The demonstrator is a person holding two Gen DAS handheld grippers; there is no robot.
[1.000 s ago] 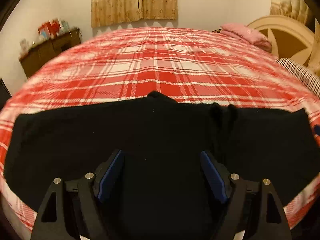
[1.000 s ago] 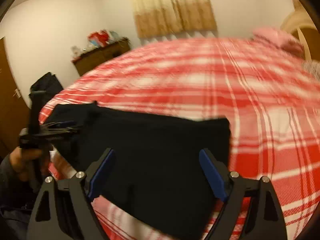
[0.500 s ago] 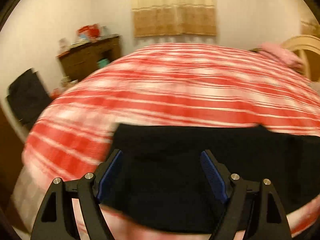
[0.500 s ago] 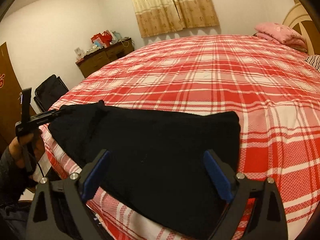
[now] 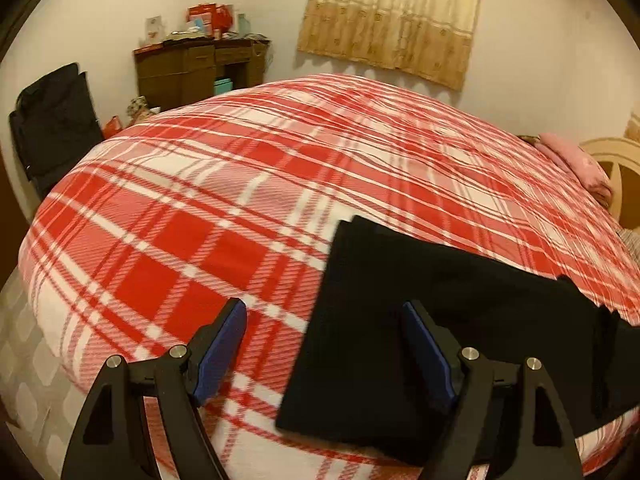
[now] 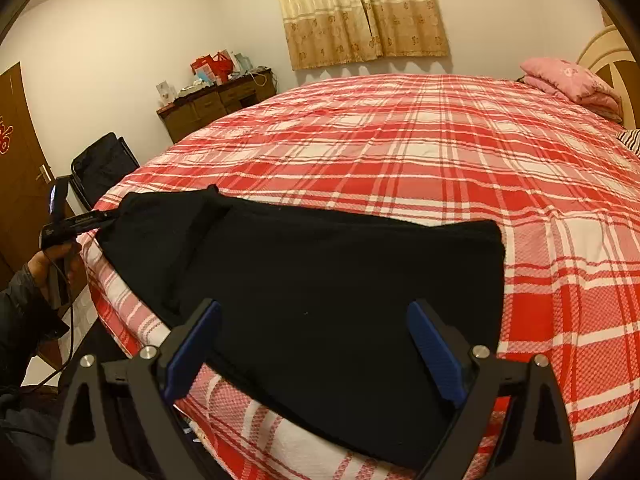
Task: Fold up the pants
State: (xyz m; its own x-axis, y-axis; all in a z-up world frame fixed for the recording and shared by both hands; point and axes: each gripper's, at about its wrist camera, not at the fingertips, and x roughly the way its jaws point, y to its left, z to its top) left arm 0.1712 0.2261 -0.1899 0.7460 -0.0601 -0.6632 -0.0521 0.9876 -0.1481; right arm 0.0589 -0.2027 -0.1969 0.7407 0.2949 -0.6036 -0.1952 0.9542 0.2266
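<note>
1. Pants [image 6: 320,280], black, lie flat on the near part of the bed [image 6: 440,160], on a red and white plaid cover. One end reaches the bed's near-left corner.
2. Left wrist view: pants [image 5: 420,320] fill the near right; their left edge runs between the two blue pads.
3. Left gripper [image 5: 324,344]: jaws wide apart, nothing between the pads. The right pad [image 5: 428,356] is over black cloth, the left pad over plaid.
4. Right gripper [image 6: 314,344]: jaws wide apart, hovering over the middle of the pants, holding nothing.
5. Right wrist view: the left gripper [image 6: 108,218] shows at far left, held in a hand [image 6: 60,260], its tip at the pants' left end. Whether it touches the cloth, cannot tell.
6. Pink pillow [image 6: 568,84] at the far right by a cream headboard [image 6: 604,52].
7. Brown dresser [image 6: 216,104] against the far wall, clutter on top. Tan curtain [image 6: 360,12] above the bed's far side.
8. Black bag [image 5: 56,124] to the left of the bed.
</note>
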